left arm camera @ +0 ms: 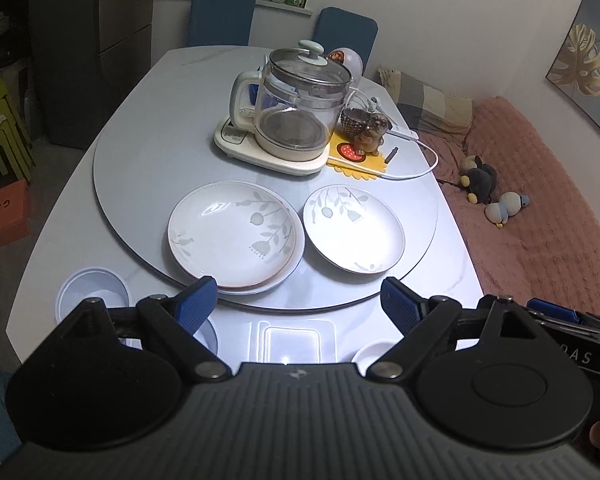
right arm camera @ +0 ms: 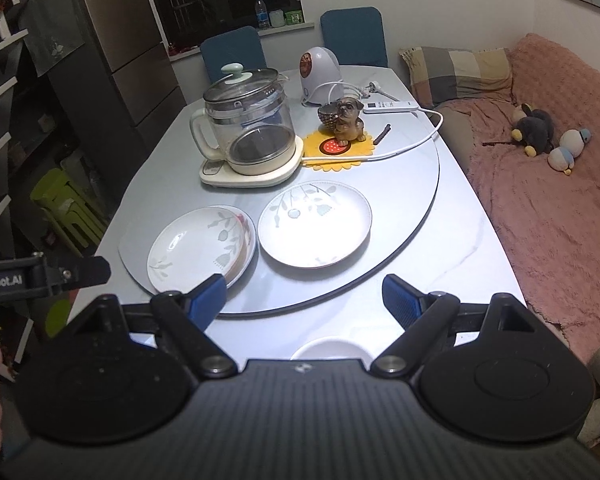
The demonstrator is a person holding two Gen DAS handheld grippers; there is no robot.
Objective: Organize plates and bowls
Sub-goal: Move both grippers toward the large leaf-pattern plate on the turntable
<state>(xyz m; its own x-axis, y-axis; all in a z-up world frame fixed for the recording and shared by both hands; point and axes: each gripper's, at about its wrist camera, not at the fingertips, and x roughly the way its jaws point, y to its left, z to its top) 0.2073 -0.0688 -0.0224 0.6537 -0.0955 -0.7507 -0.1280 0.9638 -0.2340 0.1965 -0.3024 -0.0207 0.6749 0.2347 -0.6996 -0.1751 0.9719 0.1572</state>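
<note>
The left gripper (left arm camera: 296, 300) has its jaws spread wide with nothing between them, its blue pads (left arm camera: 198, 304) hanging above the near edge of the pale marble-look table (left arm camera: 132, 120); the right gripper (right arm camera: 304, 300) is likewise wide open and empty, and its left neighbour's black finger pokes into the right wrist view at the left edge; just under the left gripper, on the table's near rim, sit a white rectangular dish (left arm camera: 292, 338), a small white bowl (left arm camera: 370, 354) to its right and a round white bowl (left arm camera: 92, 290) to its left (a second round bowl beside it is mostly hidden behind the finger); beyond the fingertips lies the round turntable (left arm camera: 140, 152), and on its near part rest the floral plates; the left one (left arm camera: 234, 232) is stacked on another plate whose rim shows beneath it, and the single floral plate (left arm camera: 354, 228) lies just beside it to the right, not quite touching; farther back on the turntable stands a glass electric kettle (left arm camera: 296, 108) on its cream base, with a dog figurine (left arm camera: 370, 130) on a yellow sunflower mat (left arm camera: 360, 160) beside it; a white power strip (right arm camera: 390, 107) and its cable trail toward the table's right edge; two blue chairs (left arm camera: 220, 16) stand at the far end, and a pink-covered sofa (left arm camera: 540, 200) with plush toys (left arm camera: 478, 178) runs along the right.
</note>
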